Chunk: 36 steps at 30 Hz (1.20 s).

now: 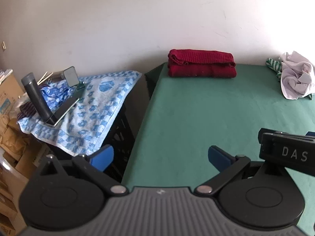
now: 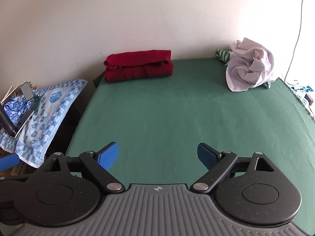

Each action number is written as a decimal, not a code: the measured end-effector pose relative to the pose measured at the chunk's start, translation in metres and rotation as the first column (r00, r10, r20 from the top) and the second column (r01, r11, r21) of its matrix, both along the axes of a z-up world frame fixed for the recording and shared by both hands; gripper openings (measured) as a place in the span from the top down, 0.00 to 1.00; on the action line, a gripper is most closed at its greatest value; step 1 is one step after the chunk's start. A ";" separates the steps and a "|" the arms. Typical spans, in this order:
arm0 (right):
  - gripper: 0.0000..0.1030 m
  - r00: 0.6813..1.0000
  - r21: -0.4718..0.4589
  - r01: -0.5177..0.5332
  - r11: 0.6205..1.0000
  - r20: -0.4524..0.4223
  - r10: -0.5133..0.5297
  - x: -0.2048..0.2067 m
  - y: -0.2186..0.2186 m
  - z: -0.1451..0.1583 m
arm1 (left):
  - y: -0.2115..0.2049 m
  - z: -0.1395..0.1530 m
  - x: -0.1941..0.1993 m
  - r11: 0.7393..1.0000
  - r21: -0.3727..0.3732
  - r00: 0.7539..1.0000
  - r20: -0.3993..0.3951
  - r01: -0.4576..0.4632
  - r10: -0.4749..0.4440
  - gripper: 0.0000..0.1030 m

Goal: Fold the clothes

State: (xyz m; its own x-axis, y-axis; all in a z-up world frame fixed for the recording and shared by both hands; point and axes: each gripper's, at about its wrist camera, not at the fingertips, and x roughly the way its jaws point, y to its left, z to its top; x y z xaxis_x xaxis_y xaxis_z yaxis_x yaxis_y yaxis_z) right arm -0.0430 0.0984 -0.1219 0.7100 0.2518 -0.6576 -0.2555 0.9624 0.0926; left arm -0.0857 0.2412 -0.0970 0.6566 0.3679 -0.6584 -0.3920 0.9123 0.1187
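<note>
Green tabletop [image 2: 177, 114] bare before you, both your grippers [image 1: 160, 158] [image 2: 157, 154] spread, folded red sweater [image 2: 137, 65] lengthwise along far wall, crumpled white garment [image 2: 250, 68] far right corner

Daylight enters from the right in both views. It washes the wall [image 1: 285, 9] to near white at the upper right of the left wrist view, and the crumpled white garment [image 2: 250, 66] loses some detail in its brightest folds. The green table cover [image 2: 177, 108] is evenly lit, with only soft shadows. The dark gap beside the blue patterned towel [image 1: 94, 106] stays murky. Fisheye distortion bows the table edges and darkens the frame corners. Close parts of each tool look slightly soft; the distance is fairly sharp, with mild grain.
</note>
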 end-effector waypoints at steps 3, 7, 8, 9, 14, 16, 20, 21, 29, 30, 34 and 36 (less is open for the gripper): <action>0.12 1.000 0.001 0.008 1.000 0.001 -0.008 0.001 -0.001 0.000 | 0.003 0.000 0.002 0.999 -0.034 1.000 -0.013 0.013 -0.013 0.01; 0.12 1.000 -0.004 0.020 1.000 -0.016 -0.020 0.004 0.000 0.000 | 0.005 0.000 0.005 0.995 -0.090 0.999 -0.034 0.035 -0.038 0.01; 0.12 1.000 -0.003 0.019 1.000 -0.022 -0.019 0.005 0.000 0.000 | 0.005 0.001 0.005 0.995 -0.091 0.999 -0.034 0.038 -0.041 0.01; 0.12 1.000 0.001 0.017 1.000 -0.026 -0.017 0.006 0.000 0.000 | 0.005 0.001 0.005 0.995 -0.091 0.998 -0.035 0.042 -0.045 0.01; 0.12 1.000 0.003 0.002 1.000 -0.023 -0.002 0.004 0.004 0.004 | 0.002 0.005 0.005 0.995 -0.077 0.997 -0.041 0.056 -0.059 0.00; 0.12 1.000 -0.001 -0.006 1.000 -0.020 0.006 0.003 0.007 0.005 | 0.003 0.005 0.007 0.993 -0.099 0.996 -0.053 0.062 -0.068 0.00; 0.12 1.000 0.004 -0.010 1.000 -0.007 0.010 0.001 0.009 0.010 | 0.002 0.005 0.008 0.991 -0.113 0.995 -0.059 0.070 -0.077 0.00; 0.12 1.000 0.004 -0.010 1.000 -0.004 0.010 0.000 0.009 0.011 | 0.001 0.005 0.008 0.992 -0.108 0.995 -0.056 0.070 -0.077 0.00; 0.12 1.000 0.010 0.018 1.000 -0.024 -0.018 0.001 0.003 0.007 | 0.011 -0.003 0.007 0.985 -0.173 0.997 -0.073 0.019 -0.032 0.00; 0.12 0.999 0.010 0.021 1.000 -0.029 -0.021 0.001 0.003 0.006 | 0.012 -0.004 0.006 0.984 -0.176 0.997 -0.077 0.014 -0.028 0.00; 0.12 0.999 0.008 0.031 0.999 -0.037 -0.031 0.000 0.002 0.002 | 0.012 -0.006 0.005 0.988 -0.155 0.997 -0.082 0.001 -0.014 0.00; 0.12 0.999 0.007 0.028 1.000 -0.043 -0.028 0.001 0.002 0.000 | 0.011 -0.006 0.004 0.991 -0.133 0.997 -0.077 0.001 -0.012 0.00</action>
State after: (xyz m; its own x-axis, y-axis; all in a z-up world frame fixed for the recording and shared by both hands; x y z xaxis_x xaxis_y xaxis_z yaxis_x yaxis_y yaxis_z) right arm -0.0423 0.1007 -0.1215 0.6879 0.2372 -0.6859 -0.2240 0.9683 0.1102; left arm -0.0815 0.2518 -0.1025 0.6036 0.2695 -0.7504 -0.3805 0.9244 0.0260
